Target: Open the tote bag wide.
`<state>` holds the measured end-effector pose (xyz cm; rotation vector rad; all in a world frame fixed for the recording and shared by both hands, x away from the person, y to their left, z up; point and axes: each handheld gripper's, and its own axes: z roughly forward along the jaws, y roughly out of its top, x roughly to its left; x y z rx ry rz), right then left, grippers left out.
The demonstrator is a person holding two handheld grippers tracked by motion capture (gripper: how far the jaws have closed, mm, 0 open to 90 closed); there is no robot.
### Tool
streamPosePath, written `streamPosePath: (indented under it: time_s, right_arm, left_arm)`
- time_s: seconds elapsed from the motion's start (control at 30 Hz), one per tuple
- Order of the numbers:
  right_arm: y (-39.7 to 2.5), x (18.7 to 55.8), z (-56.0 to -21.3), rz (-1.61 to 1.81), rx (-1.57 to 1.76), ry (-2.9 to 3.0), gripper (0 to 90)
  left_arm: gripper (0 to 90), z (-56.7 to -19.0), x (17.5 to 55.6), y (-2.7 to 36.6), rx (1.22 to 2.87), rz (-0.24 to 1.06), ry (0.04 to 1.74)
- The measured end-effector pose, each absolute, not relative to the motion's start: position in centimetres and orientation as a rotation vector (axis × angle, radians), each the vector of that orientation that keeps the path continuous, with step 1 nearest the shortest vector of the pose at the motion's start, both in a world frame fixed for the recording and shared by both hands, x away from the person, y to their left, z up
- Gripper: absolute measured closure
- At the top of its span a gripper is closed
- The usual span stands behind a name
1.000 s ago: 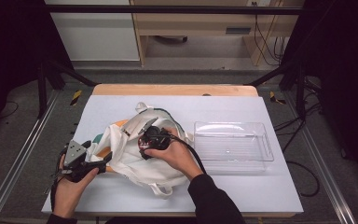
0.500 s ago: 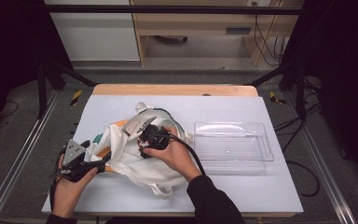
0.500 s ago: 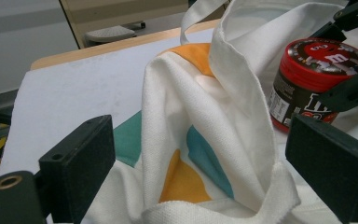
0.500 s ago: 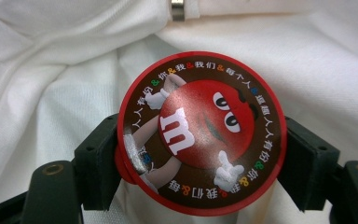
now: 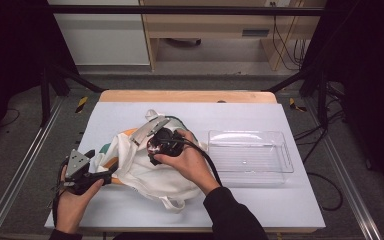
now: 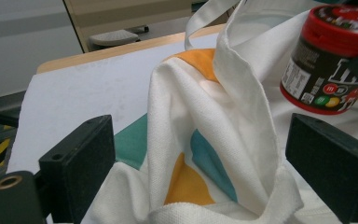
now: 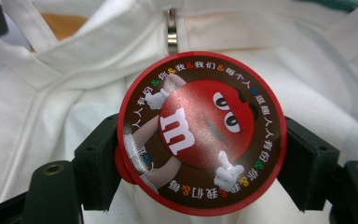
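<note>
**At the mouth of the bag: a candy jar on its way out or in**

On the left half of the worktop (image 5: 280,200) lies a white cloth bag (image 5: 150,175) with orange and teal patches, and over its open top the right tongs (image 5: 156,148) hold a candy jar (image 7: 200,133) with a red lid. The jaws are closed partway, pressed against the jar's two sides, with the zipper pull just beyond it. The left tongs (image 5: 111,175), at the bag's near left corner, stand wide open, with a fold of the cloth rim lying between the jaws; I cannot tell whether either jaw touches the cloth.

To my eye the jar is being moved between the bag and the clear tray (image 5: 250,156) to the right, which sits bare; which direction I cannot say. Next, the left tongs would need to pinch that rim to keep the mouth open while the right carries the jar clear of the fabric.
</note>
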<state>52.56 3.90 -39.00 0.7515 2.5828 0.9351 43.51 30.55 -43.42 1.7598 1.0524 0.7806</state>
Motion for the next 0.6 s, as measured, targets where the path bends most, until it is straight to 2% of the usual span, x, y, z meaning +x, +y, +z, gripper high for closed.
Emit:
streamPosePath:
  time_s: [0.6]
  right_arm:
    - [3.3, 52.1, -37.5, 0.982, 0.738, 2.574, 25.8]
  left_arm:
    - [8.1, -43.5, 43.5, 30.6, 1.761, 0.783, 1.058]
